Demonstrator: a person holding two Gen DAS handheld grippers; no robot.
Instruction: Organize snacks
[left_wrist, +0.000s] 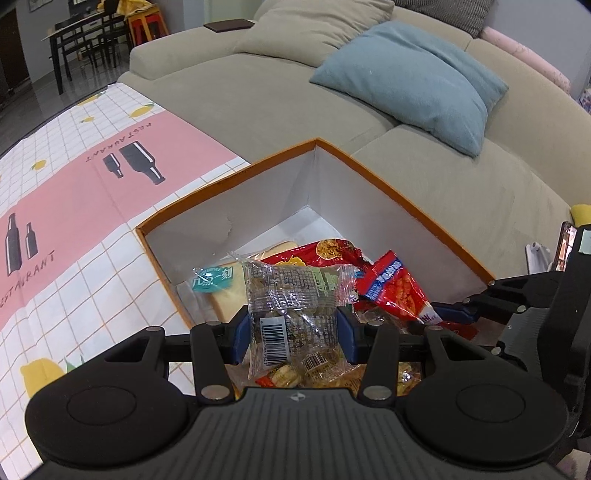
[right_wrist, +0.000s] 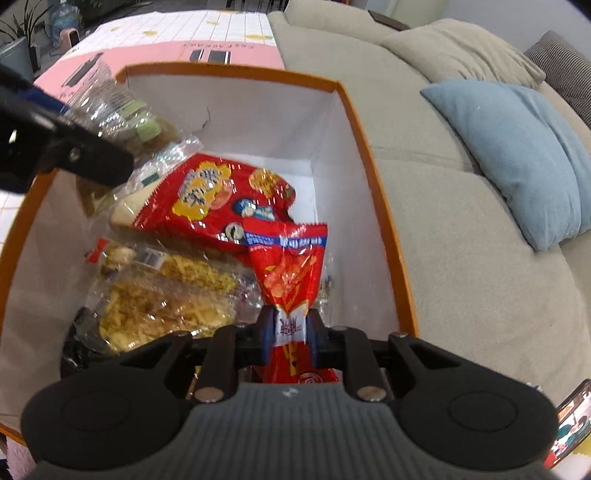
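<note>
**Orange-rimmed box, both grippers loaded over it**

Orange-edged white cardboard box (left_wrist: 373, 192) is my landmark; it sits on the chequered pink-and-white tablecloth (left_wrist: 74, 184), just beside the beige fabric sofa (left_wrist: 258, 96) with its blue-grey cushion (left_wrist: 413, 81)

My left gripper (left_wrist: 293, 332) is above the box's near edge, its blue pads clamped on a clear plastic packet of small wrapped biscuits (left_wrist: 291, 295) with a barcode label facing me. The packet stands upright between the pads, over the snacks already in the box

My right gripper (right_wrist: 290, 330) is inside the box's opening, near its sofa-side wall. A slim red foil snack packet with a blue band (right_wrist: 291, 266) sits pinched at its lower end between the narrow-set pads

Lying in the box: a large red crinkly snack bag with yellow lettering (right_wrist: 218, 195) towards the far wall, a clear-wrapped slice of pale cake (left_wrist: 225, 291) beneath it, and clear packs of yellow crumbly snacks (right_wrist: 166, 299) against the near wall
</note>
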